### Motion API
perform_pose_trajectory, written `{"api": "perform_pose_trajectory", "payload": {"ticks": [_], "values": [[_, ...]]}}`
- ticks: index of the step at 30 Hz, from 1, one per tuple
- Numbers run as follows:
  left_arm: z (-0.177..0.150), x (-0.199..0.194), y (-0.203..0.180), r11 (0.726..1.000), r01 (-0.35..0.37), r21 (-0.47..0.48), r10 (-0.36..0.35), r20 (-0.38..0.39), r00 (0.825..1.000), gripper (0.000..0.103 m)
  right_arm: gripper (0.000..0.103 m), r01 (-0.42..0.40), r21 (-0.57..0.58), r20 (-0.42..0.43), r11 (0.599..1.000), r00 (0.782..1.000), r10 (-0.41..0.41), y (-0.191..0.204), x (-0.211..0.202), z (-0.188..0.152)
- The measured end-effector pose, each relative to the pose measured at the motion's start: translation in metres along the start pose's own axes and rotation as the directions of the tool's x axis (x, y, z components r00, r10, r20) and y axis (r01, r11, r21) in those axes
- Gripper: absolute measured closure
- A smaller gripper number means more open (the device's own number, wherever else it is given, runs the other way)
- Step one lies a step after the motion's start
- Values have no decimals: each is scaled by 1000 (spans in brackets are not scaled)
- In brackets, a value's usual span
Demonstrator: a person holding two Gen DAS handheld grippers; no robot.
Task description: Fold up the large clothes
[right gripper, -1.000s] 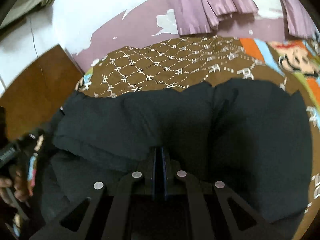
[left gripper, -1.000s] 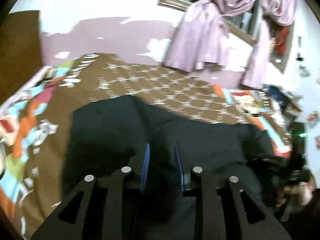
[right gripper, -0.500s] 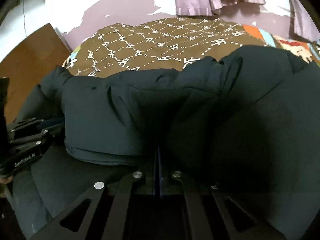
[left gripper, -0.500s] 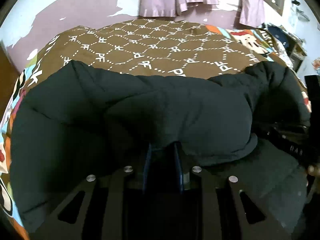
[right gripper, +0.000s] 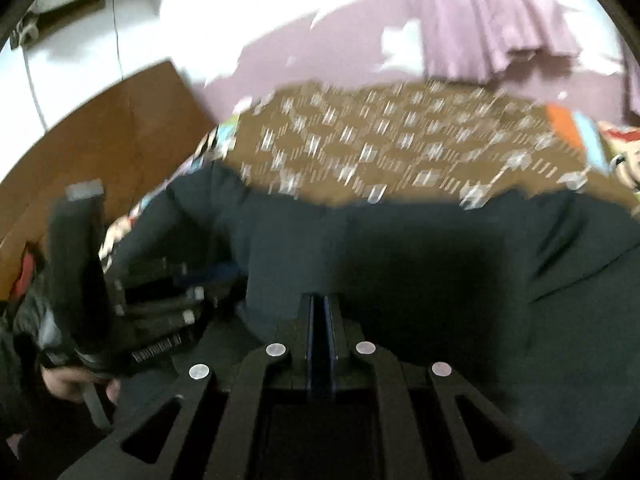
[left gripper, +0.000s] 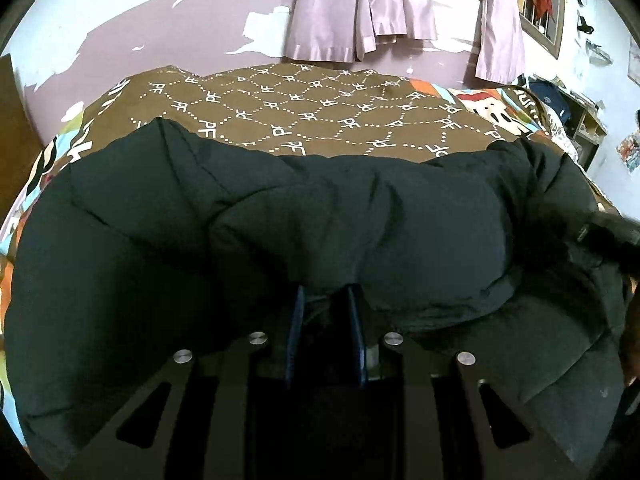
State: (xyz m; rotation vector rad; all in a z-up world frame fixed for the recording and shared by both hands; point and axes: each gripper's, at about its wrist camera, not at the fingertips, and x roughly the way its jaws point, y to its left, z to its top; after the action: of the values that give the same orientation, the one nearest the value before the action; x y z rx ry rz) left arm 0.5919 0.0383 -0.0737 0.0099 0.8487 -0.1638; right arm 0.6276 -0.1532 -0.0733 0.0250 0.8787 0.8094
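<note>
A large dark puffy jacket (left gripper: 320,216) lies on the bed, its near part doubled over itself; it also fills the right wrist view (right gripper: 420,248). My left gripper (left gripper: 324,300) has its blue fingers slightly apart, pinching a thick fold of the jacket. My right gripper (right gripper: 319,304) is shut tight on the jacket edge. The left gripper also shows at the left of the right wrist view (right gripper: 160,280), and part of the right gripper appears at the right edge of the left wrist view (left gripper: 616,236). The right wrist view is blurred.
The bed has a brown patterned cover (left gripper: 304,108) with colourful cartoon edges. Purple curtains (left gripper: 360,12) hang on the far wall. A wooden board (right gripper: 100,132) stands at the left. Cluttered shelves (left gripper: 568,104) stand at the far right.
Both grippers have carried the jacket's edge forward over its body, making a fold. The right gripper is now moving, blurring its view, and the left gripper appears closer beside it.
</note>
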Motion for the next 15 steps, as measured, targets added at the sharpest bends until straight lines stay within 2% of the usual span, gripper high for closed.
{"api": "perform_pose_trajectory", "payload": {"ticks": [3,4,7,9,13,15], "values": [[-1,1,1,1000,5,-4,-5,0,1000,83,97,31,-10,-49,999,998,-31,-3,17,-5],[-1,2,1,1000,6,-3,-6,-1,1000,84,101,63,-18,-68,998,996,-64,-4,24,-5],[-1,4,-1,1000,-1,1,1,-10,1000,84,102,139,-68,-105,988,984,-145,-1,41,-7],[-1,7,-3,1000,-11,8,11,-19,1000,84,102,149,-63,-84,987,985,-154,0,42,-10],[-3,4,-7,999,-31,30,31,-10,999,84,102,92,6,-3,996,996,-92,-7,16,-21],[-5,0,-7,999,-28,31,28,2,1000,84,102,109,26,33,994,993,-110,-8,0,-21]]}}
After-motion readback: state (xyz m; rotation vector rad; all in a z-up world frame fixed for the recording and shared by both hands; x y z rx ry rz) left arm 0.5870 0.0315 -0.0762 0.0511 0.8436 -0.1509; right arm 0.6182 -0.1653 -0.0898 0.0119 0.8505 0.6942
